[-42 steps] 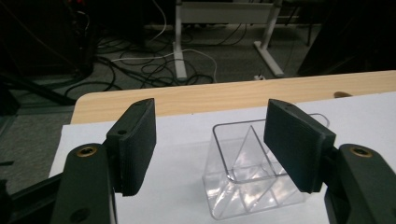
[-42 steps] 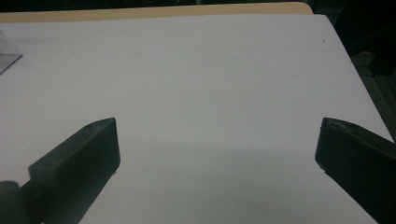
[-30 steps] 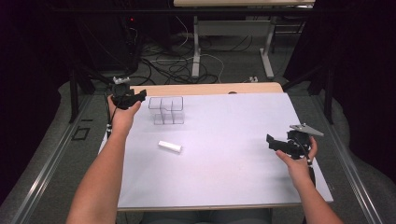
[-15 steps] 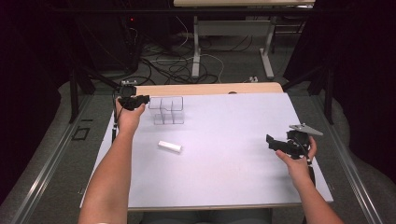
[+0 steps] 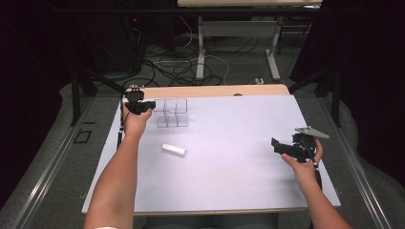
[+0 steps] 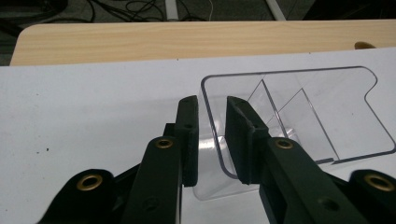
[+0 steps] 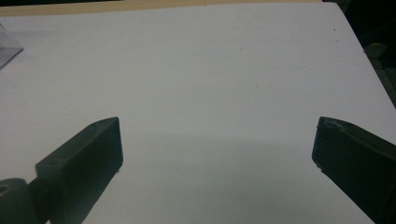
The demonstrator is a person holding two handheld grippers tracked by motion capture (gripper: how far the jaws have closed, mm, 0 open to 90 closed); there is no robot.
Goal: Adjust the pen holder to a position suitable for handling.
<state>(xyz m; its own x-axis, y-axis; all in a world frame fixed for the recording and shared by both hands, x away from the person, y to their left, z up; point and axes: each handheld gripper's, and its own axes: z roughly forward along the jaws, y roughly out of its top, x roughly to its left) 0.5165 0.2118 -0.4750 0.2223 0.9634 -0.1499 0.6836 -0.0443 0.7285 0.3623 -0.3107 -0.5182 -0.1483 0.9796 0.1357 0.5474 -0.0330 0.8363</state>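
From the high view, I take the clear divided organizer point(image 5: 172, 113) as my landmark. It sits at the far left of the white table point(image 5: 229, 157), its long axis running across the table from left to right. My left gripper point(image 5: 143, 106) is at the organizer's left end, level with the end wall, so the left hand is plainly the nearer one. My right gripper point(image 5: 286, 148) hangs well apart from the organizer, out toward the near right edge. A small white block point(image 5: 173, 150) lies flat on the table nearer to me than the organizer, slightly tilted, touched by nothing.

In the left gripper view, the organizer point(image 6: 299, 112) stretches away to the right of my left gripper point(image 6: 212, 135). The jaws have just been closing, and the clear end wall stands between them, one jaw outside the box and one inside. The gap is narrow, but whether both pads press the plastic yet I cannot quite tell; a thin strip of table seems to show beside the outer jaw. The compartments I can see, split by clear dividers, hold nothing.

In the right gripper view, my right gripper point(image 7: 215, 154) has its jaws spread wide over bare table, with nothing between them. A corner of the organizer point(image 7: 7, 46) peeks in at the far left.
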